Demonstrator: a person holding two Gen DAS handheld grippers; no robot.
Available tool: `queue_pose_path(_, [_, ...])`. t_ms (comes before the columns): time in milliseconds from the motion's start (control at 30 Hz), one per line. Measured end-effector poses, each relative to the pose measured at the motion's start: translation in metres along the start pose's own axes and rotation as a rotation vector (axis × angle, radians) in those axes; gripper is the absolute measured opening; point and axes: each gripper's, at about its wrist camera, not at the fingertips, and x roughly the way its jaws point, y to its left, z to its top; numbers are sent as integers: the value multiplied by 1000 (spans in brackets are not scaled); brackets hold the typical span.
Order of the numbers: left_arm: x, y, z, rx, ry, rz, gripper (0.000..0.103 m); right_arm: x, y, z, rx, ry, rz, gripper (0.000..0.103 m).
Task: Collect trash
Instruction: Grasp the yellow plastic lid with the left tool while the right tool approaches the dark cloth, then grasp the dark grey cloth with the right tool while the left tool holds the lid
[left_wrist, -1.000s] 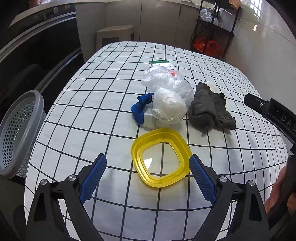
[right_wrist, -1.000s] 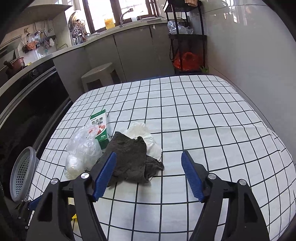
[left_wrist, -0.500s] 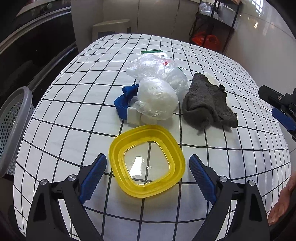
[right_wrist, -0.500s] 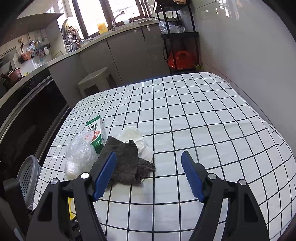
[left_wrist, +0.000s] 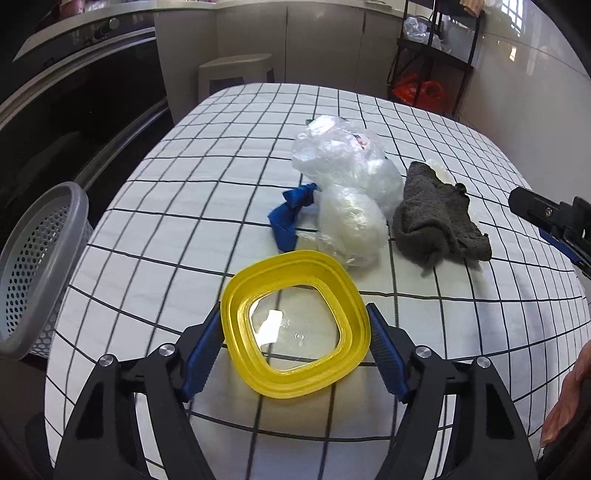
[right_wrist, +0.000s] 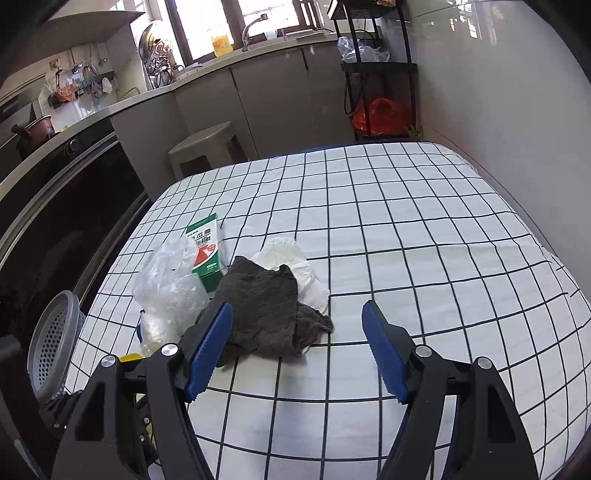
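Note:
A yellow plastic lid (left_wrist: 295, 325) with a clear centre lies on the checked tablecloth, between the blue pads of my open left gripper (left_wrist: 295, 328), one pad on each side of it. Beyond it lie crumpled clear plastic bags (left_wrist: 351, 184), a blue scrap (left_wrist: 290, 218) and a dark grey rag (left_wrist: 436, 218). My right gripper (right_wrist: 297, 343) is open and empty, just in front of the grey rag (right_wrist: 262, 310). Next to the rag lie white crumpled paper (right_wrist: 291, 258), a green carton (right_wrist: 207, 251) and the plastic bags (right_wrist: 166, 284).
A grey perforated basket (left_wrist: 33, 258) stands off the table's left edge; it also shows in the right wrist view (right_wrist: 51, 347). A stool (right_wrist: 203, 144) and a black shelf rack (right_wrist: 376, 74) stand beyond the table's far end. A wall runs along the right.
My left gripper has moved forward, so the yellow lid now lies between its pads. The right gripper has stayed open and shifted only slightly.

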Motion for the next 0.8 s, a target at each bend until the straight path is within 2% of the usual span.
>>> queue_pose_path(300, [-17, 34, -1, -4, -52, 67, 72, 27, 38, -6, -95, 49, -1, 70])
queue_pose_path(667, [-21, 56, -7, -13, -52, 103, 72, 64, 62, -11, -135, 122, -40, 69])
queue_pose_path(733, [-21, 56, -6, -14, -52, 103, 72, 64, 65, -12, -143, 126, -23, 56])
queue_pose_path(800, [-23, 57, -6, -14, -52, 101, 72, 62, 68, -13, -149, 133, 10, 33])
